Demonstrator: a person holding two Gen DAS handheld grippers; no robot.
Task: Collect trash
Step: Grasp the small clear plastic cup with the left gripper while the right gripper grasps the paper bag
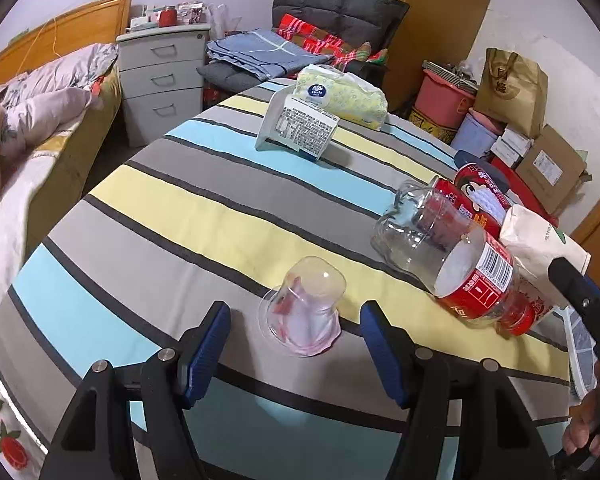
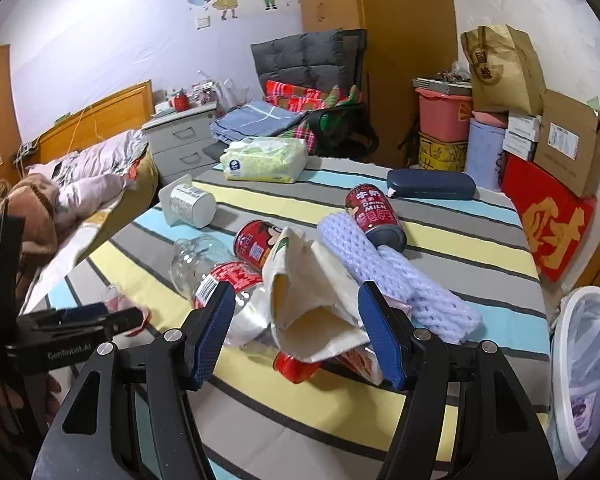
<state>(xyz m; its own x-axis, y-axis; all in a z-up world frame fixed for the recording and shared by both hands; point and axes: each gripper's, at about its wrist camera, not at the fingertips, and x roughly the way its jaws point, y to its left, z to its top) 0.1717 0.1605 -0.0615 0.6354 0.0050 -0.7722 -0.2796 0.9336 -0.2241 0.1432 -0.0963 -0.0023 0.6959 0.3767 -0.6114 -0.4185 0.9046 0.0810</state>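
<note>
Clear plastic, a small cup [image 1: 303,307] lies tipped on its side near the table's front edge, with crumpled pink-and-white scrap inside it; it sits between the wide-apart jaws of the left gripper [image 1: 295,326], touching neither blue pad. Toward the right edge of the striped tablecloth [image 1: 172,208] a clear plastic bottle [image 1: 444,256] with a red label lies flat, and a crumpled cream paper bag [image 2: 316,300] rests partly over it. The right gripper [image 2: 296,330] has its jaws spread wide on either side of that bag's open mouth, gripping nothing. Just beyond lie a lilac foam net sleeve [image 2: 396,276] and two red drink cans [image 2: 374,212]. Farther back sit a white tub [image 2: 188,204] on its side, a tissue pack [image 2: 264,160] and a dark blue case [image 2: 430,184]. Off the right edge stands a white mesh bin [image 2: 580,364].
</note>
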